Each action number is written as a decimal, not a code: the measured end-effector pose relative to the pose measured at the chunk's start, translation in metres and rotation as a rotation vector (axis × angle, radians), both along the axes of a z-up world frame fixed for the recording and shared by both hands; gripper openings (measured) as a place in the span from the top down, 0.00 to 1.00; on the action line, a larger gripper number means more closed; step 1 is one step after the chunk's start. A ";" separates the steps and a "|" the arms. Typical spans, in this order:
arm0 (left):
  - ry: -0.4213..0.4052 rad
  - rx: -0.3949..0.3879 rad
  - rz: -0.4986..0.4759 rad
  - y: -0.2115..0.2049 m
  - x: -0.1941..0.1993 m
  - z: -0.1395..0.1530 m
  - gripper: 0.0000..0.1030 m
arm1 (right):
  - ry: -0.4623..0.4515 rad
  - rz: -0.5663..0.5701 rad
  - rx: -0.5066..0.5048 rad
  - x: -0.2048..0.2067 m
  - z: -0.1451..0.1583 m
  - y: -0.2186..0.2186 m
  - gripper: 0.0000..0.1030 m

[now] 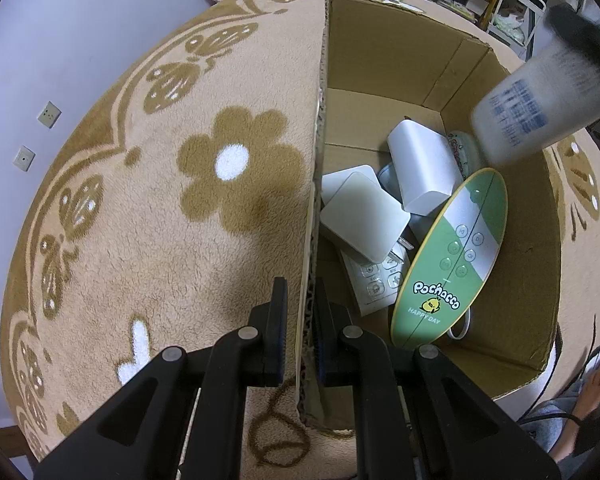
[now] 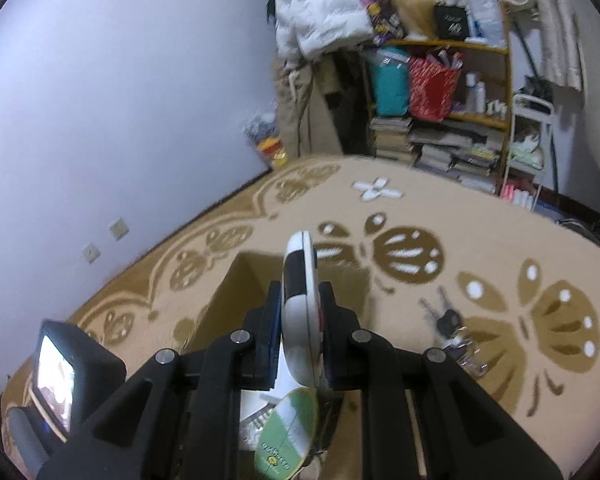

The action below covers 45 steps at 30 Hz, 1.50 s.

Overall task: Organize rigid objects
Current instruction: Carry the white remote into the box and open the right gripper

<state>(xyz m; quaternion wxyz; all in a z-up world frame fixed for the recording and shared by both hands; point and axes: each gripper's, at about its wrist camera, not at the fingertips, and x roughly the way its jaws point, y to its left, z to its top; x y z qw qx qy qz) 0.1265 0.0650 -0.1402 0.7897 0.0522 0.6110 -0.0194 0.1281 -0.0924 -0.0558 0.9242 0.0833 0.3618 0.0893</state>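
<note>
Left gripper (image 1: 300, 328) clamps box wall (image 1: 320, 120); right gripper (image 2: 300, 328) grips white device (image 2: 298, 292) pointing forward.

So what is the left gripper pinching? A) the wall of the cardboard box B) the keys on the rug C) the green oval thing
A: the left gripper has one finger outside and one inside the cardboard box, shut on its wall edge.
</note>
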 end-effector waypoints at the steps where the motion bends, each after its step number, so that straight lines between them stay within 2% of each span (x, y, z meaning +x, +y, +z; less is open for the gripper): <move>1: -0.001 0.001 -0.001 0.000 0.000 0.000 0.89 | 0.012 0.010 0.005 0.002 -0.006 0.003 0.82; 6: -0.001 0.000 0.001 0.000 0.000 0.001 0.89 | 0.046 0.040 0.052 0.008 -0.025 0.008 0.82; 10: -0.001 0.000 0.001 0.000 0.000 0.001 0.89 | 0.034 0.019 0.050 0.006 -0.027 0.007 0.82; 13: 0.000 0.000 0.000 0.000 0.000 0.001 0.89 | 0.046 0.005 0.090 0.007 -0.025 0.001 0.82; 20: -0.001 0.002 -0.001 0.000 0.000 0.001 0.89 | 0.012 0.042 0.141 0.004 -0.014 0.004 0.82; 25: 0.000 -0.001 0.001 0.000 0.001 0.002 0.89 | 0.057 0.078 0.181 0.009 -0.026 0.013 0.82; 30: 0.000 0.001 0.001 0.000 0.001 0.001 0.89 | 0.122 0.090 0.168 0.014 -0.043 0.022 0.81; 32: 0.000 0.001 -0.001 0.000 0.001 0.001 0.89 | 0.120 0.067 0.141 0.014 -0.043 0.022 0.79; 33: 0.000 0.001 0.002 0.000 0.001 0.001 0.89 | 0.118 0.063 0.131 0.013 -0.041 0.021 0.69; 34: 0.001 0.000 0.002 0.000 0.000 0.001 0.89 | 0.112 0.063 0.124 0.012 -0.038 0.020 0.51; 36: 0.000 0.002 0.000 0.000 0.001 0.001 0.89 | 0.086 0.047 0.117 0.009 -0.032 0.015 0.29; 38: -0.001 0.004 0.001 0.000 0.001 -0.001 0.89 | 0.061 0.017 0.121 0.008 -0.026 0.007 0.23; 40: -0.001 0.005 0.000 0.000 0.002 -0.001 0.89 | 0.054 -0.008 0.122 0.008 -0.022 -0.001 0.11; 45: -0.002 0.004 -0.001 0.000 0.001 -0.001 0.89 | 0.000 -0.053 0.084 0.006 -0.011 -0.017 0.00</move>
